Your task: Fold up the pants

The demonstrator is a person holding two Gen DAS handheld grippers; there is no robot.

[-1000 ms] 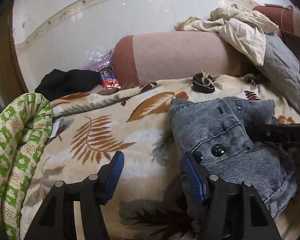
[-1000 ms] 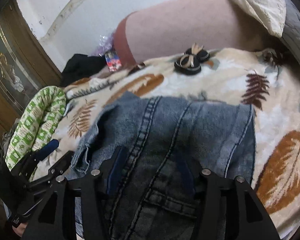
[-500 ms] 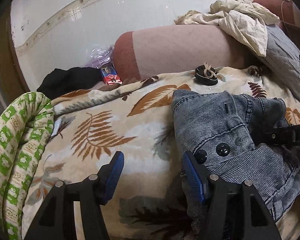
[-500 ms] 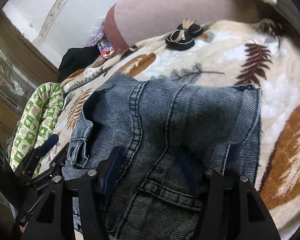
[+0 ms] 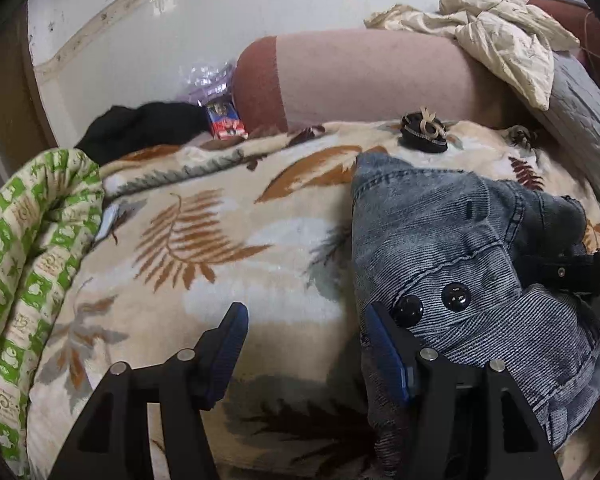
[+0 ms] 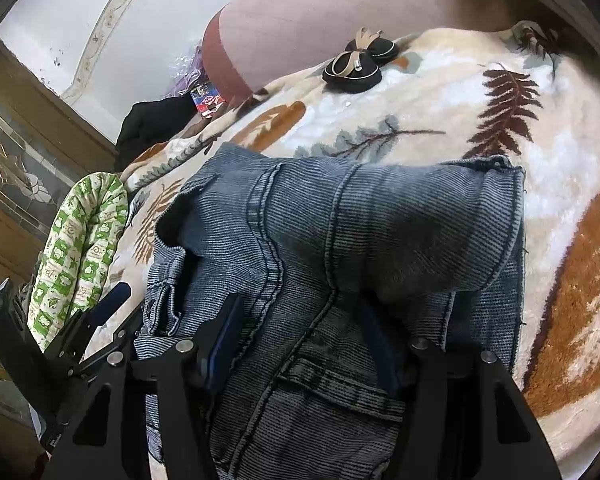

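Blue denim pants [image 5: 456, 248] lie bunched on the leaf-print blanket [image 5: 228, 248], with two black buttons [image 5: 432, 304] facing me. My left gripper [image 5: 304, 340] is open at the pants' left edge; its right finger [image 5: 384, 344] touches the denim and nothing sits between the jaws. My right gripper [image 6: 300, 328] is open, its fingers spread wide over the pants [image 6: 340, 240], which sag around them. The right finger is partly hidden under a denim fold. The right gripper's arm also shows in the left wrist view [image 5: 572, 272], against the pants.
A green-and-white rolled quilt [image 5: 28, 264] lies at the left. A pink bolster [image 5: 364, 76] runs along the back, with cream cloth [image 5: 496, 36] on it. Black bow shoes [image 6: 356, 64] sit on the blanket beyond the pants. A black garment [image 5: 148, 124] and a small box [image 5: 224, 120] lie far left.
The pants have bunched up and shifted, with a fold rising higher over my right gripper's fingers. Both grippers stay open; the left has barely moved.
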